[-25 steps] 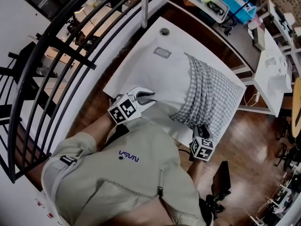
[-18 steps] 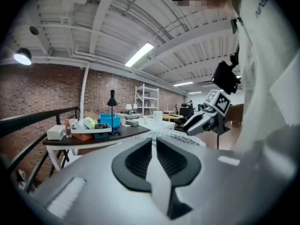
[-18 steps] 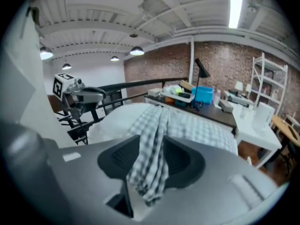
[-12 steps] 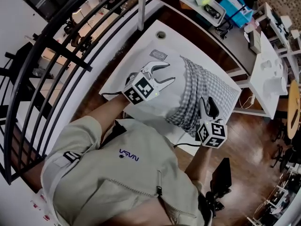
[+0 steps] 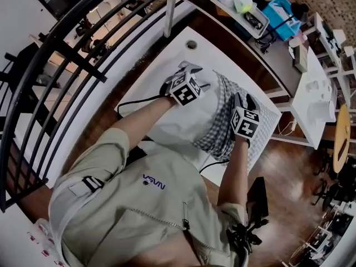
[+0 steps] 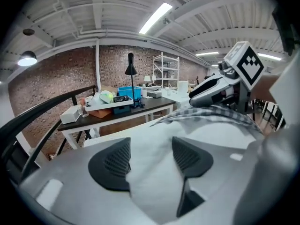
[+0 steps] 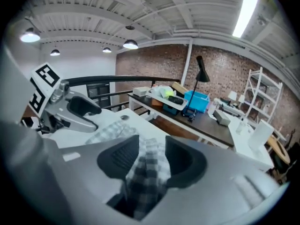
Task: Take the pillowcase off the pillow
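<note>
A white pillow lies on the white table, its right part still inside a checked pillowcase. My left gripper hovers over the pillow's far bare end. Its jaws have just been opening, and in the left gripper view only the pillow's white surface shows between the spread pads. My right gripper sits on the bunched checked cloth. Its jaws have eased apart slightly, but a fold of pillowcase still fills the gap, touching both pads.
A round cable hole marks the table's far corner. Beyond stands a dark desk with a tray and a blue box. A black railing runs along the left, a second white table stands at right, and a black cable trails off the near-left edge.
Both grippers moved away from me, up the pillow. The left went from the near edge to the far end and its jaws spread. The right travelled along the checked cloth toward the pillow's middle.
</note>
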`<state>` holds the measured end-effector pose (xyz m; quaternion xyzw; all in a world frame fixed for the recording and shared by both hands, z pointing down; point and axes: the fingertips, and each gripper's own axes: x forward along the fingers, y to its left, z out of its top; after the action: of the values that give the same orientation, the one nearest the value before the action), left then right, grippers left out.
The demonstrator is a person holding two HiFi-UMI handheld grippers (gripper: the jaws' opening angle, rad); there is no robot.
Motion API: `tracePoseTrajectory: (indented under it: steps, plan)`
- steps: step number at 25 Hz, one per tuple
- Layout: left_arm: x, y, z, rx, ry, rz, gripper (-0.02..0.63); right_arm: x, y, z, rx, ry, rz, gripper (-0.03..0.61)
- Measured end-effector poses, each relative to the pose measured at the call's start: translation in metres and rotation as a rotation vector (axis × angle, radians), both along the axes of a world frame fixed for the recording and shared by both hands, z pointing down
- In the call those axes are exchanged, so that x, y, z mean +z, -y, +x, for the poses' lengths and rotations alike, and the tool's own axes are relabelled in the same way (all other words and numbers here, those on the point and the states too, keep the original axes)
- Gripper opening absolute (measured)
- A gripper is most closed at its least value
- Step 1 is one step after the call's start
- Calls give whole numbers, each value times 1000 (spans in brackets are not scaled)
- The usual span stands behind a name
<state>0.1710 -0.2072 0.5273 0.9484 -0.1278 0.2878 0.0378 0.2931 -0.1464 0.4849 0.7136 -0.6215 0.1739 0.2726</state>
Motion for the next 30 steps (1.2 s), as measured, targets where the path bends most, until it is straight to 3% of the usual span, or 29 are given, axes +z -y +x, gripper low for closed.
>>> tracePoseTrajectory:
  steps: [2,6,7,9,10,16,22,26,30]
  plan:
    - [7,-5,0,21,25,-13,258,10,10,5,16,-30,-32,170]
    - [16,-29,-5,93,55,2,58,34,16,4,15,-51,-137,165]
    - [14,-33,-7,95,49,14,34,36,14,4,17,-62,-159,136]
    - [6,-42,-12,91,28,44,23,34,7,7,26,-89,-175,18]
    - [0,-45,-16,88,13,60,20,30,5,10,39,-98,-166,11]
    - [-49,-57,-48,35,-124,99,17,-11,-15,54,162,-150,-64,8]
    - [-82,-59,-87,-22,-230,77,17,-32,-67,118,379,-176,-8,8]
    - [-78,-42,-109,-93,-257,40,17,-28,-105,164,511,-189,-4,8]
    - [-54,-29,-101,-123,-246,-5,17,-3,-119,178,562,-200,-57,8]
